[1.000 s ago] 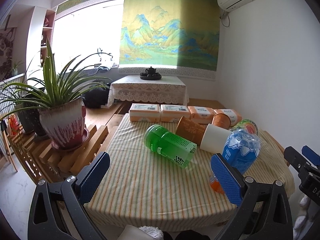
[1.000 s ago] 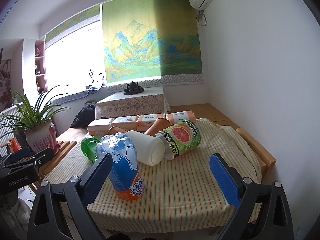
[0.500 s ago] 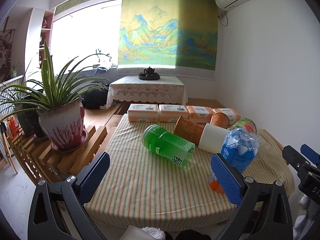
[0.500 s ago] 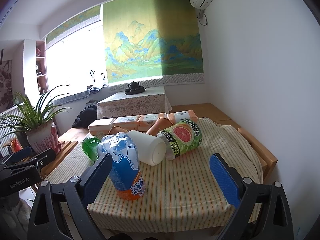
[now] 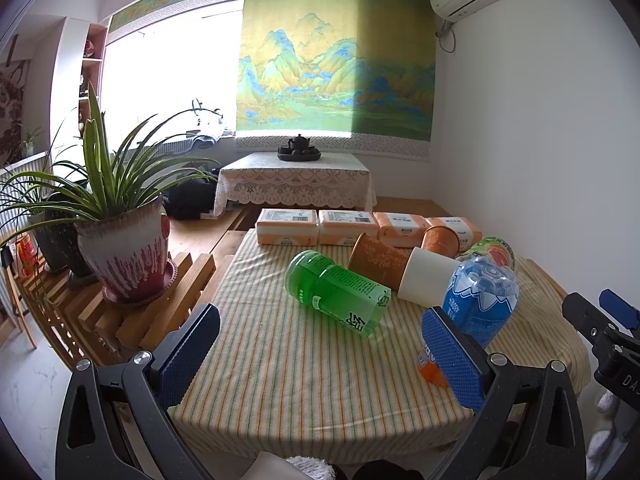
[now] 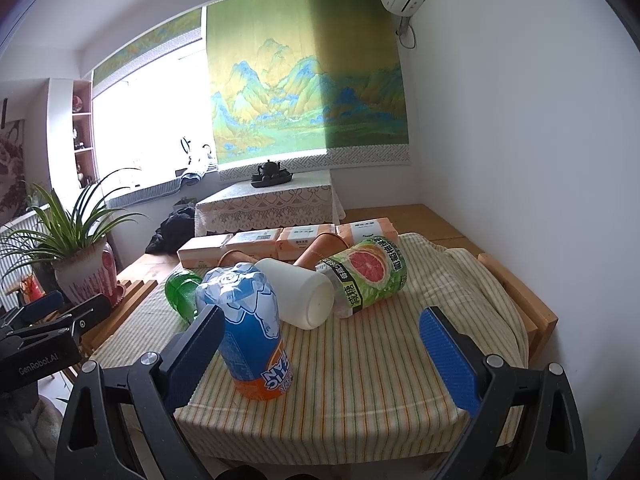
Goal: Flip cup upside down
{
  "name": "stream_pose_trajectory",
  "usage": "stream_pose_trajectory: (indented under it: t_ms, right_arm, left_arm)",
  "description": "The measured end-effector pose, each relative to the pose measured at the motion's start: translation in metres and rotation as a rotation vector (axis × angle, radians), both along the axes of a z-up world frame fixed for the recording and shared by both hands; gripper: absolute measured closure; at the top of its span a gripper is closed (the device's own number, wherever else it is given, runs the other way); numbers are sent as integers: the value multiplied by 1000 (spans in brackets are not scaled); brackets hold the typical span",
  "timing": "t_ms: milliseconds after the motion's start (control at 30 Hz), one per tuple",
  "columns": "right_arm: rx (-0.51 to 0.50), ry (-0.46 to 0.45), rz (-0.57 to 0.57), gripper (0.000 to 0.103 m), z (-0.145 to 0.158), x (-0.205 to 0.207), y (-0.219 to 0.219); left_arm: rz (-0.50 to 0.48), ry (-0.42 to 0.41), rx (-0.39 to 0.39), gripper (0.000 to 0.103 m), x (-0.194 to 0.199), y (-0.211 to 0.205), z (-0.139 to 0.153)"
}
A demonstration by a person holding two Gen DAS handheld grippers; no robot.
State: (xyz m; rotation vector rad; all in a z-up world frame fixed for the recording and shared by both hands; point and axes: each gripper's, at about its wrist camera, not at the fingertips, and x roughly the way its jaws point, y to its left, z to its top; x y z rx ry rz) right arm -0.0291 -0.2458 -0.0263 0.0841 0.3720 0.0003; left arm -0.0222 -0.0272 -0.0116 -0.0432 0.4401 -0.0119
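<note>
Cup (image 6: 298, 298), white and lying on its side at centre frame on the striped worktop (image 6: 360, 380), looks light, thin-walled, crushable; grip mid-wall gently. Both tongs (image 5: 320, 356) (image 6: 320, 354) gape, empty.

Green cup (image 5: 336, 294), white cup (image 6: 298, 298), striped tablecloth (image 5: 300, 376).

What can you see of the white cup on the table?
The white cup is plain, matte, maybe paper or plastic, and lies on its side on the striped cloth. Its closed base faces the right wrist camera; the mouth end is hidden behind it. An orange patterned cup lies against its far end. The grapefruit bottle lies close beside it. No tool touches it.
</note>
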Motion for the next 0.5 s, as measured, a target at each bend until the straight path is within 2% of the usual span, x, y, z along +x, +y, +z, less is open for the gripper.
stream_pose_trajectory:
  t_ms: [500]
  right_arm:
    - [3, 4, 3, 7, -1, 1, 0]
  left_arm:
    - [-1, -12, 11, 1, 0, -2, -1]
